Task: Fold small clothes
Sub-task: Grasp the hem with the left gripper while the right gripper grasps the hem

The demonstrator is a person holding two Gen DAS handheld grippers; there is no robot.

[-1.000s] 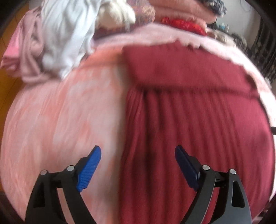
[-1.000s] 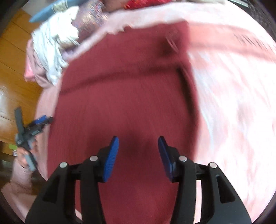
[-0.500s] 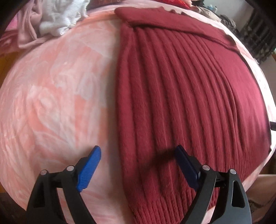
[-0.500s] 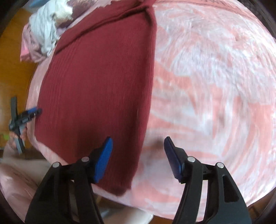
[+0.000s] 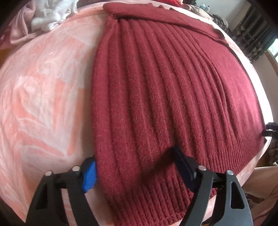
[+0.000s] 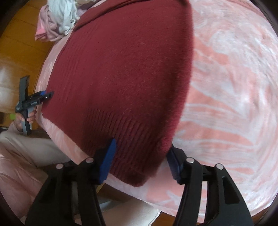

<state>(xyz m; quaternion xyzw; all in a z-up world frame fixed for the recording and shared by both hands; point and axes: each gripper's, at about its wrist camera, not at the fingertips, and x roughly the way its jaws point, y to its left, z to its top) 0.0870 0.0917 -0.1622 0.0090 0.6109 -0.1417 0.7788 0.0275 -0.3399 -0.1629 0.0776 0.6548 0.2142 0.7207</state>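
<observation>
**Both Grippers Closing on the Hem Corners of a Red Sweater**

The dark red sweater [image 5: 165, 97] lay flat on a pink-and-white marbled blanket [image 5: 43, 97], hem at the near edge, a folded band across the far end. The left gripper [image 5: 137, 172] straddled the near left hem corner and the right gripper [image 6: 140, 160] the near right one; both sets of jaws were closing with knit bunched between the blue pads, though neither looked firmly pinched yet.

To do this step well, each gripper probably needed to catch every layer at the ribbed hem before lifting, then carry both corners evenly toward the far end so the fold landed square.

The sweater was a thick, fuzzy rib knit with raised lengthwise cords and a tighter ribbed hem; it would likely sag and stretch if lifted unevenly. The blanket looked plush and soft. A crumpled pile of pale clothes [image 5: 52, 15] sat at the far left.
</observation>
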